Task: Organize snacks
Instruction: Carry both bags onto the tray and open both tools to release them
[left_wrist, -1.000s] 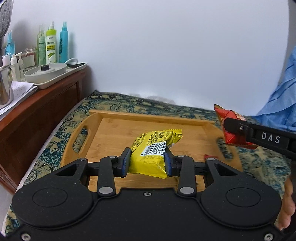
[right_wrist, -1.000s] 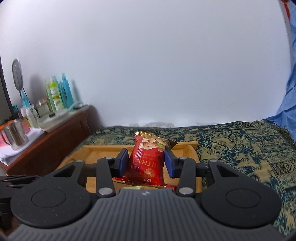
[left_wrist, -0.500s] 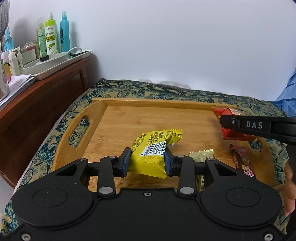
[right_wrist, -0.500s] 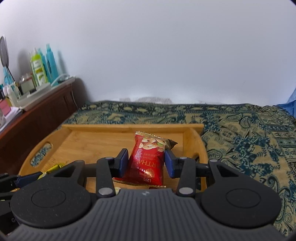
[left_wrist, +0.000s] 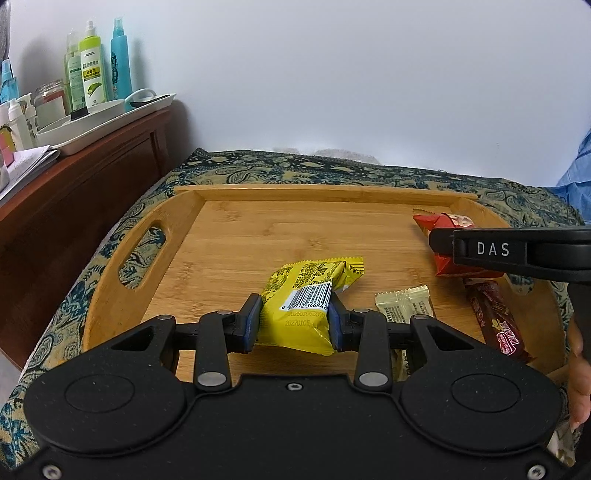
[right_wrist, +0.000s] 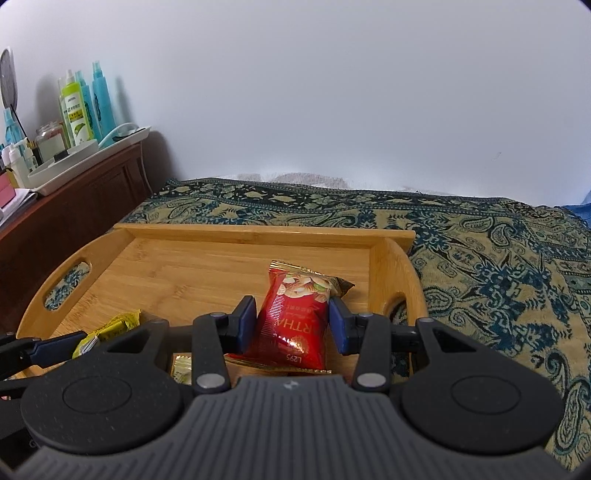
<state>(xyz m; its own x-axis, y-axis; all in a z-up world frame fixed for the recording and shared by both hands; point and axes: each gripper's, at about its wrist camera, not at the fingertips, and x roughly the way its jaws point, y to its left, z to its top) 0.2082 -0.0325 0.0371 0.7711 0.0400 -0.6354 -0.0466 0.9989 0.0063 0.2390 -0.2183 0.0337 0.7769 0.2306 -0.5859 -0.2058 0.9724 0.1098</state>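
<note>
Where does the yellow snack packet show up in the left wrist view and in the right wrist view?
Left wrist view: the yellow snack packet sits centre frame, clamped by the left gripper over the wooden tray.
Right wrist view: only its crinkled end peeks in at lower left, beside the right gripper holding the red snack packet.
Shared landmark: the tray's left handle cutout.

A home bedroom. A paisley bedspread (right_wrist: 480, 258) covers the bed (wooden dresser (left_wrist: 74, 192) alongside). Toiletry bottles (left_wrist: 88, 66) crowd it.
</note>
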